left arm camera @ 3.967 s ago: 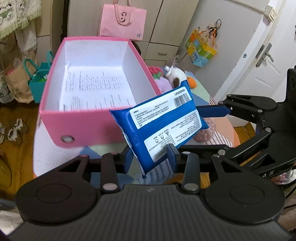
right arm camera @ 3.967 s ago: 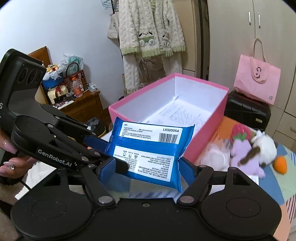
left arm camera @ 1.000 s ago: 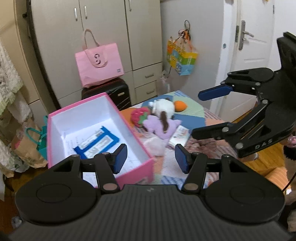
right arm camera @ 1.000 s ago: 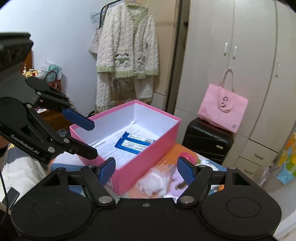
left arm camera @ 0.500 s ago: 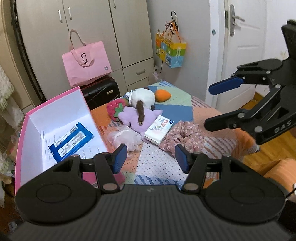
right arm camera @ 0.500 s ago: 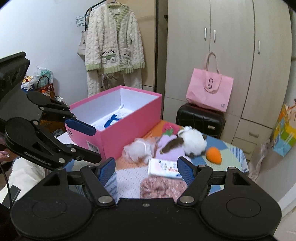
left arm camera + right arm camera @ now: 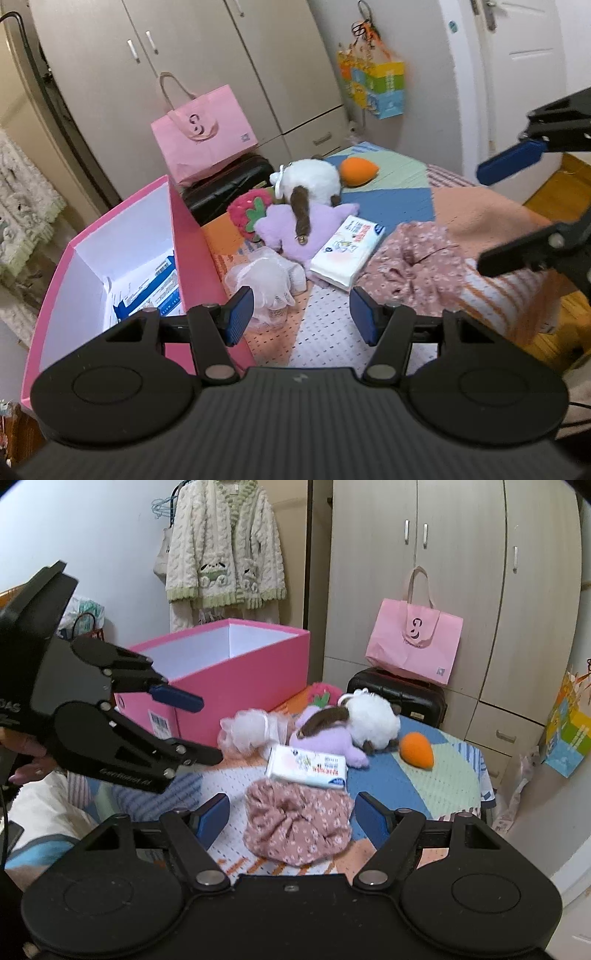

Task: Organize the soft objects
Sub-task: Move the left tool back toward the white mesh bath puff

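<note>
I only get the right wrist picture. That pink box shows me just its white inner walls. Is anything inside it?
Observer: Yes. The left wrist view looks down into the pink box, and a blue packet lies on its floor.
Operator: Is the other gripper carrying something?
Observer: No. From its own camera, the left gripper is open with nothing between its fingers.
Operator: What is further right, past my picture's edge?
Observer: A white door with a metal handle.
</note>
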